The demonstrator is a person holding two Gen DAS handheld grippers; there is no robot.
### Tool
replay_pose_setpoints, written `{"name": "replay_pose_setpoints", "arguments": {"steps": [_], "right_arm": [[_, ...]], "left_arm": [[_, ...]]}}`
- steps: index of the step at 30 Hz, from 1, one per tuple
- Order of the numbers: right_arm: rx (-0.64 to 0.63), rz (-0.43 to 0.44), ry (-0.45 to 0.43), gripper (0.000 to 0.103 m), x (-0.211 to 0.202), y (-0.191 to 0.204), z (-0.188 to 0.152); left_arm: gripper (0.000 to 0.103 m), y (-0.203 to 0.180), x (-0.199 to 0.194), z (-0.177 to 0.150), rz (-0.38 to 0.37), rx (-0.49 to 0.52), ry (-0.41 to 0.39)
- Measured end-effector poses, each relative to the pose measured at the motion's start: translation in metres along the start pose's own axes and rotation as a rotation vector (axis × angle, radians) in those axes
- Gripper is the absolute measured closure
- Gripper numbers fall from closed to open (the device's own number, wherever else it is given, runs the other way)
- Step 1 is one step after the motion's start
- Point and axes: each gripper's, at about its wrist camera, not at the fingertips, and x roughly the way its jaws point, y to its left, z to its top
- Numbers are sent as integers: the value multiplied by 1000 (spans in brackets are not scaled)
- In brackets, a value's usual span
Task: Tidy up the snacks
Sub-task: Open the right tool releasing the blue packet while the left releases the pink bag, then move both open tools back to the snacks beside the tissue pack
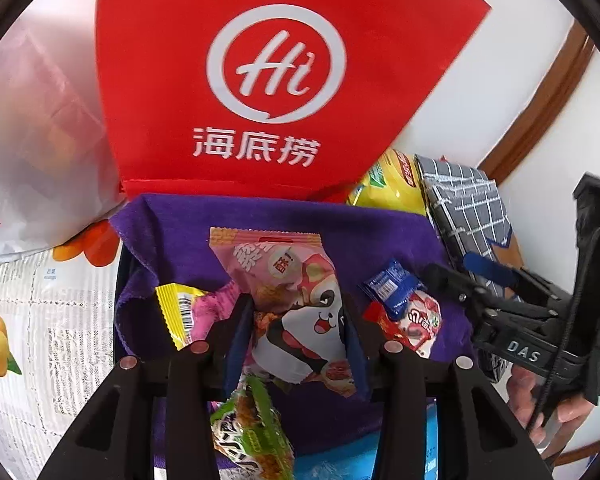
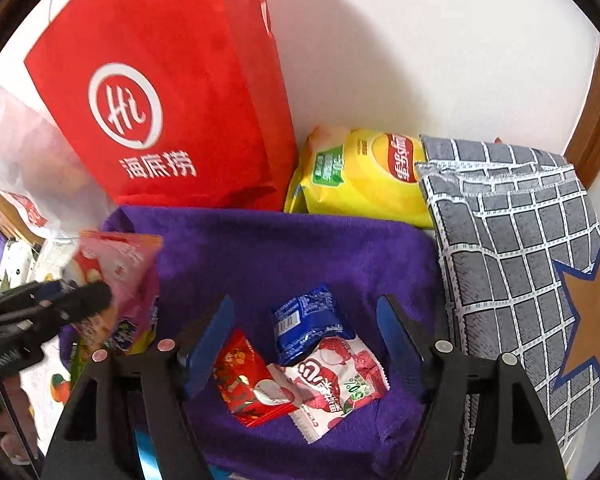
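My left gripper (image 1: 298,320) is shut on a pink panda snack bag (image 1: 296,304) and holds it over the purple cloth (image 1: 180,232); the bag also shows in the right wrist view (image 2: 118,276). A yellow packet (image 1: 176,312) and a green packet (image 1: 252,432) lie by it. My right gripper (image 2: 308,344) is open above a blue packet (image 2: 306,320), a red packet (image 2: 244,380) and a white-and-red lychee packet (image 2: 340,384) on the cloth (image 2: 292,248). It also shows in the left wrist view (image 1: 440,276).
A red Haidilao bag (image 1: 268,80) stands behind the cloth against the wall. A yellow chips bag (image 2: 364,176) and a grey grid-patterned bag (image 2: 520,256) sit at the right. A white plastic bag (image 1: 32,140) lies at the left on a fruit-print sheet (image 1: 40,320).
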Motion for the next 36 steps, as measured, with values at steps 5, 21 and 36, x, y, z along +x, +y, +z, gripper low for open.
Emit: {"name": "replay_pose_setpoints", "arguments": {"steps": [5, 21, 36], "right_arm": [[-27, -11, -54, 29, -30, 10, 1], [50, -28, -131, 29, -130, 12, -71], [28, 12, -49, 34, -135, 43, -178]], "left_arm": [[39, -9, -24, 2, 25, 19, -67], [38, -43, -115, -16, 24, 103, -221], [39, 2, -148, -127, 94, 75, -162]]}}
